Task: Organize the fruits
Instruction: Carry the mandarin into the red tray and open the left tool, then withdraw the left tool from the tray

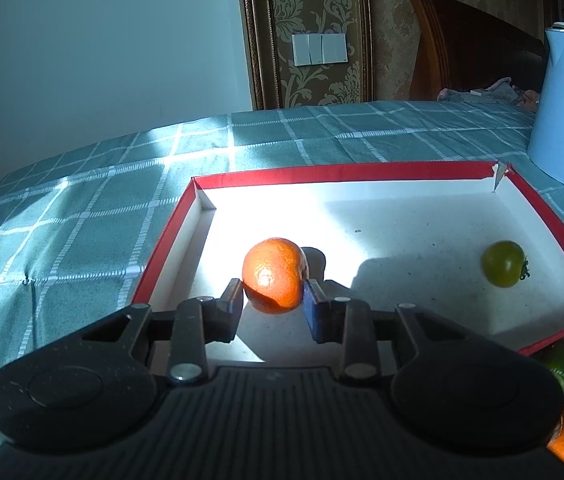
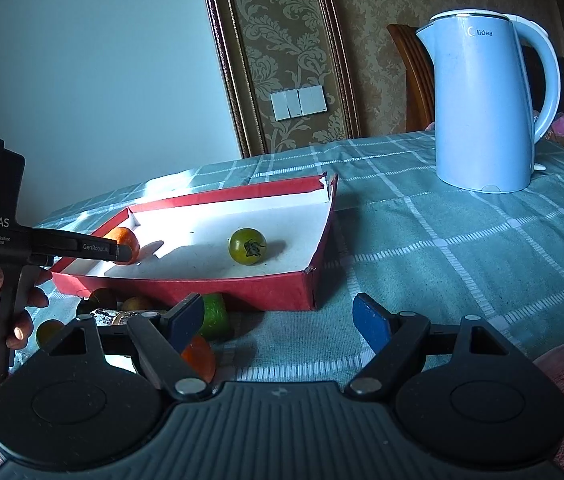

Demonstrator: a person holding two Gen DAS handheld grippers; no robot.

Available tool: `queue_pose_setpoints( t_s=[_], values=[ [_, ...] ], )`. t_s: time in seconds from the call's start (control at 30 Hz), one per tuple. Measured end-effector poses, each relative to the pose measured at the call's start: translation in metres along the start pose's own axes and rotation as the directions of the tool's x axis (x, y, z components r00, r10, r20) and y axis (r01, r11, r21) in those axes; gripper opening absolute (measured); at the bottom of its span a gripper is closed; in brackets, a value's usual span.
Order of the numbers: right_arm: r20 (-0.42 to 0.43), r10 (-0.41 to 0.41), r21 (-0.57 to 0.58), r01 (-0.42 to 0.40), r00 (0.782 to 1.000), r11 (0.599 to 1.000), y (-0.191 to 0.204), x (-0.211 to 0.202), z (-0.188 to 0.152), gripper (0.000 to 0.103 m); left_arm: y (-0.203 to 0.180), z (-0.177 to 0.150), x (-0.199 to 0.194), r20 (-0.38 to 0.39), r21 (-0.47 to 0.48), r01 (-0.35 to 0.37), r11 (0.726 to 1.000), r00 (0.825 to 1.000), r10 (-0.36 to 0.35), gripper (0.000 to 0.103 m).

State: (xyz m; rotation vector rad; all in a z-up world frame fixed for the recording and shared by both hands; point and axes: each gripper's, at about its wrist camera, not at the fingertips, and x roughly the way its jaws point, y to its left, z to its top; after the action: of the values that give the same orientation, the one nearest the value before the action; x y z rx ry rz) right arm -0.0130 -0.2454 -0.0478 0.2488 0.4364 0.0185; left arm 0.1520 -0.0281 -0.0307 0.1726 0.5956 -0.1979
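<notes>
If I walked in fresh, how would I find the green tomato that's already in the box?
Look for the shallow red box with a white floor, lying on the checked tablecloth near the blue kettle. Two round fruits sit inside. The green tomato is the dark green one with a stalk, lying free toward the kettle side; the other is an orange.

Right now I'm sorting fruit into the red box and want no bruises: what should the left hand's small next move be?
Probably open the jaws fully and draw back. The orange already sits on the floor of the box, in its left part, apart from the green tomato, so the left gripper need not carry it further.
</notes>
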Motion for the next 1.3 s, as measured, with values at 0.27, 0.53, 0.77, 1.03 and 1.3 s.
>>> queue_pose_setpoints(
  t_s=[0.27,0.53,0.77,1.03,1.3],
  values=[
    [0.009,-0.002,0.010,0.002,1.000,1.000,-0.002,-0.002,-0.001,0.082,-0.004,-0.002,0.002,-0.020,0.016,-0.022,1.000,1.000,0.022,0.041],
    [0.013,-0.001,0.024,0.001,1.000,1.000,-0.004,-0.003,0.000,0.082,-0.001,-0.001,-0.003,-0.007,-0.006,-0.018,1.000,1.000,0.018,0.068],
    [0.013,0.001,0.029,-0.002,1.000,1.000,-0.005,-0.003,-0.001,0.082,0.000,-0.002,-0.013,0.020,0.001,-0.001,1.000,1.000,0.001,0.075],
    [0.006,0.000,0.054,0.000,1.000,0.999,-0.009,-0.001,0.000,0.082,0.015,-0.005,-0.038,0.056,-0.046,-0.014,0.999,0.998,0.017,0.081],
    [-0.001,-0.001,0.049,0.001,1.000,0.999,-0.008,0.000,-0.001,0.082,0.022,-0.028,-0.083,0.120,-0.066,-0.024,0.998,0.992,0.032,0.090]
  ],
)
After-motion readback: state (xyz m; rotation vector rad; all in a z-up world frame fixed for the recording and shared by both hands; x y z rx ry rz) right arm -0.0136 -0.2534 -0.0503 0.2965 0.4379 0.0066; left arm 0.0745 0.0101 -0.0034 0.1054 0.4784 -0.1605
